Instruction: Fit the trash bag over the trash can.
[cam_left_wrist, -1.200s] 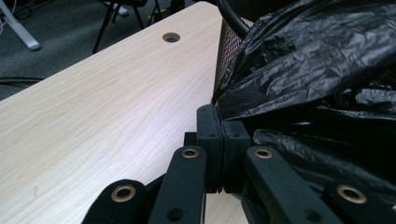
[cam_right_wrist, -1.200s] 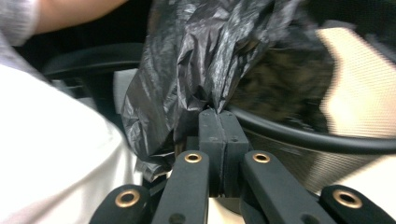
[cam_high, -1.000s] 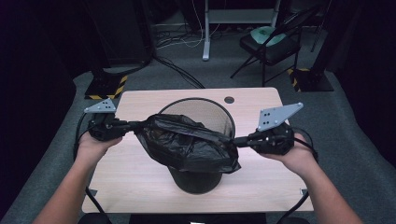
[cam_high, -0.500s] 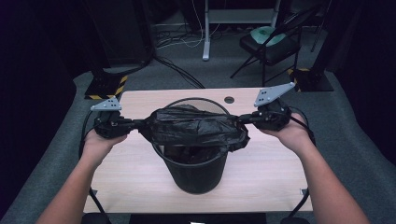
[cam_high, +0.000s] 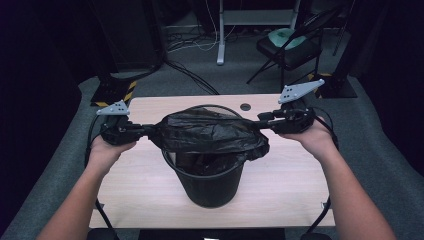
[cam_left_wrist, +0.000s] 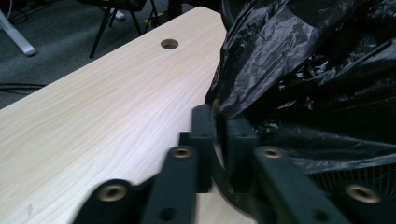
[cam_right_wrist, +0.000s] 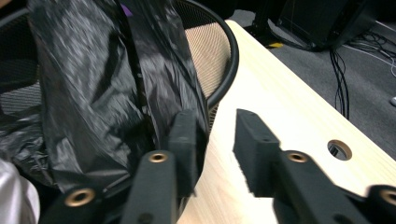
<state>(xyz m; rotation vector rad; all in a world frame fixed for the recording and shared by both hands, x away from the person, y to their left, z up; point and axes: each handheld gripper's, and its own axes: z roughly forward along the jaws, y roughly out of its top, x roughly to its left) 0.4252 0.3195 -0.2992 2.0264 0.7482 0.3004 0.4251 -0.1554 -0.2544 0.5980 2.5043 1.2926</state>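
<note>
A black mesh wastebasket (cam_high: 210, 185) stands mid-table. Over its mouth a black plastic bag (cam_high: 210, 132) is stretched between my two grippers. My left gripper (cam_high: 150, 131) is at the bag's left edge. In the left gripper view its jaws (cam_left_wrist: 219, 121) are pinched together on a fold of the bag (cam_left_wrist: 303, 70). My right gripper (cam_high: 262, 120) is at the bag's right edge, near the basket's far rim. In the right gripper view its jaws (cam_right_wrist: 217, 126) stand apart with bare table between them. There the bag (cam_right_wrist: 93, 84) lies against the outer side of one jaw, beside the basket rim (cam_right_wrist: 229, 60).
The light wooden table (cam_high: 150, 175) has a round cable hole (cam_high: 245, 106) near its far edge. On the floor beyond are a folding chair (cam_high: 290, 47), a white desk leg (cam_high: 220, 35), loose cables and a base marked with yellow-black tape (cam_high: 117, 92).
Both grippers have moved toward the far side of the table, pulling the bag flatter and wider over the basket's mouth. The right gripper has risen slightly.
</note>
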